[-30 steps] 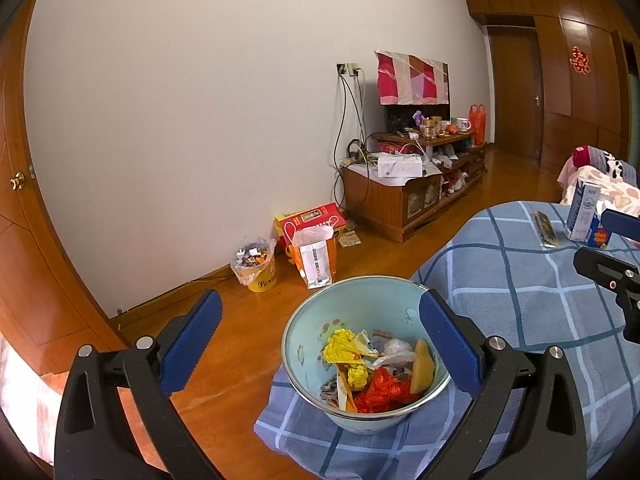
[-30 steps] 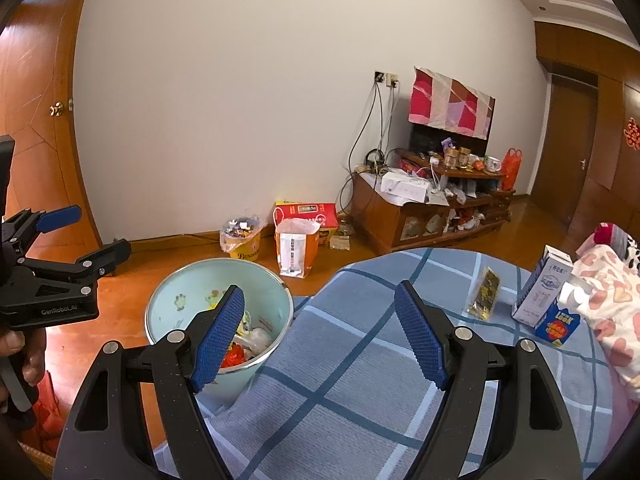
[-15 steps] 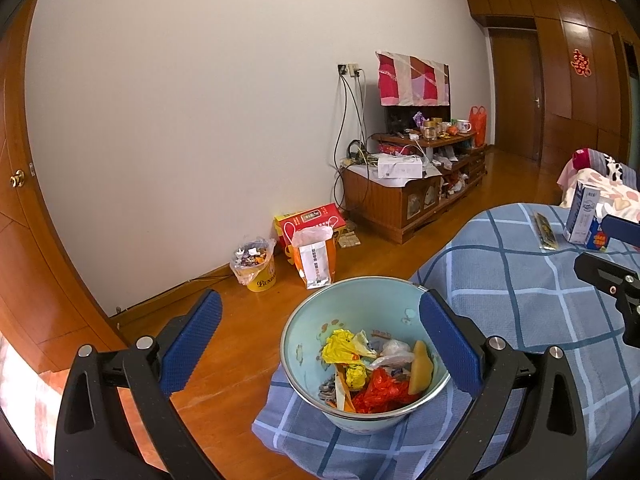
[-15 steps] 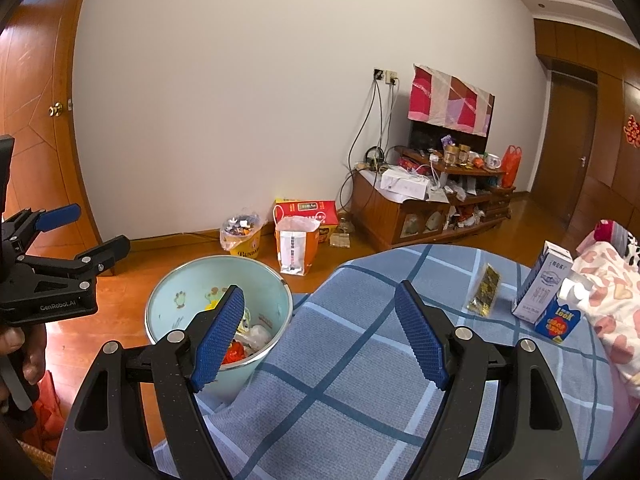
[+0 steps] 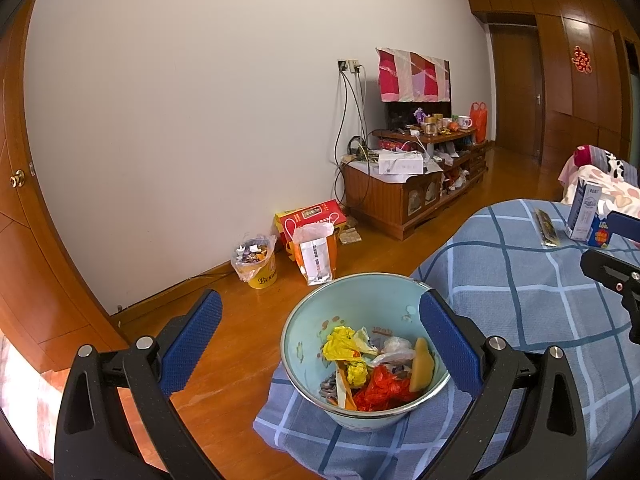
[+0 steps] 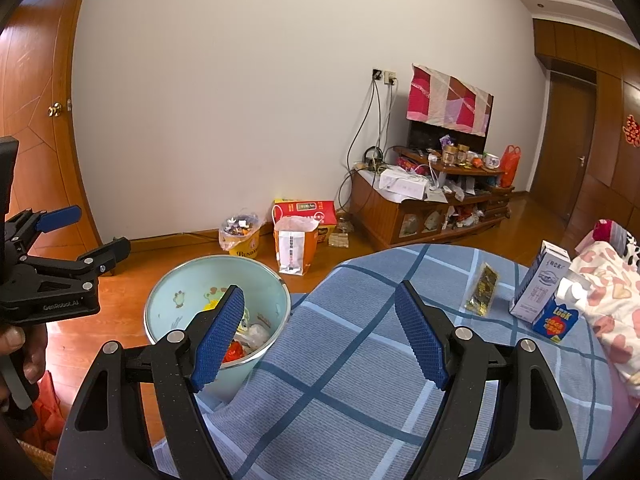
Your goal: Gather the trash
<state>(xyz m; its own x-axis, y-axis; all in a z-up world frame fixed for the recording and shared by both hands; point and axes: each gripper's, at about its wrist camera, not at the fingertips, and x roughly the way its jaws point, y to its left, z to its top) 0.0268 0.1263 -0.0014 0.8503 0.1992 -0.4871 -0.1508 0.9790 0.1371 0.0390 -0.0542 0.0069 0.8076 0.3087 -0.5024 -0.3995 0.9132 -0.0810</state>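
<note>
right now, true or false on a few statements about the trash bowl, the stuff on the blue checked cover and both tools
1. The light blue bowl holds crumpled wrappers. True.
2. The left tool is clamped on the bowl's rim. False: its pads stand apart, nothing pressed between them.
3. The right tool is open and empty. True.
4. The gold snack packet lies inside the bowl. False: it lies flat on the checked cover.
5. The white milk carton stands upright with the small blue carton beside it. True.
6. The yellow bin on the floor is empty. False: it is full of wrappers.
</note>
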